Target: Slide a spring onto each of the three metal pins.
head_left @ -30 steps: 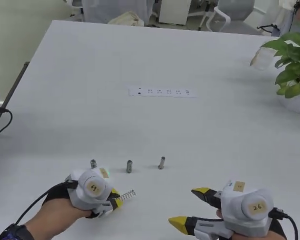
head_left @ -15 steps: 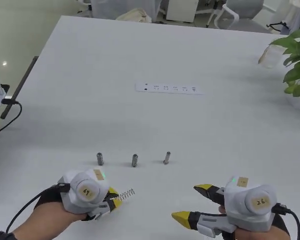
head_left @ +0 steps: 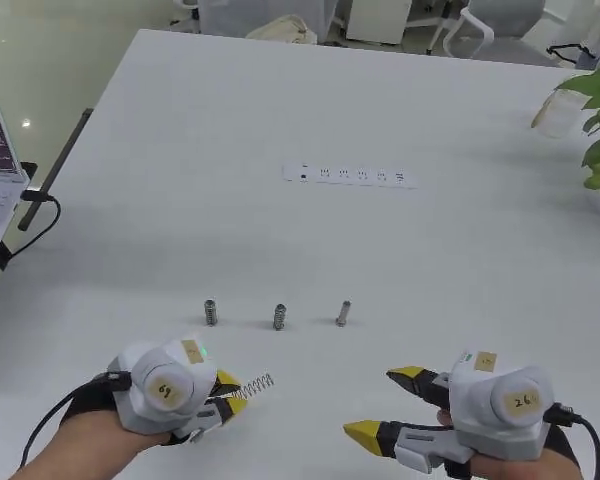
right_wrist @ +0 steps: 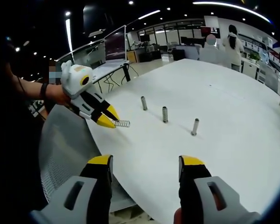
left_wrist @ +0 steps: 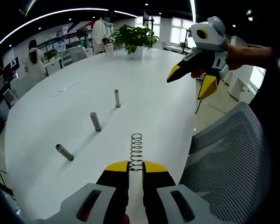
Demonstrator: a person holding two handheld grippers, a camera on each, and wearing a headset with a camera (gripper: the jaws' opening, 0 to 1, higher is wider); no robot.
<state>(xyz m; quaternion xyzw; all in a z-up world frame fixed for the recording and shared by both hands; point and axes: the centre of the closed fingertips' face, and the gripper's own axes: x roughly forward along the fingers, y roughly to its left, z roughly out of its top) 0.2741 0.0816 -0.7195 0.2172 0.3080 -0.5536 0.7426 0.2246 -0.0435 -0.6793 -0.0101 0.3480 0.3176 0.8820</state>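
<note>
Between the tips of the left tongs (left_wrist: pixel 136 166) the spring (left_wrist: pixel 136 149) was clamped by one end, its free length projecting forward above the table (head_left: pixel 380 250). Ahead of those tongs stood three pins. The near pin (head_left: pixel 211 312) and the middle pin (head_left: pixel 279 317) already carried springs. The bare pin (head_left: pixel 343 313) stood nearer the right tongs (head_left: pixel 383 404), whose jaws were wide apart and empty. The spring was a thin, bright, open-wound wire coil. It was judged light, flexible and easily bent or flicked loose. A light hold on the end coils would leave the bore free for the pin.
</note>
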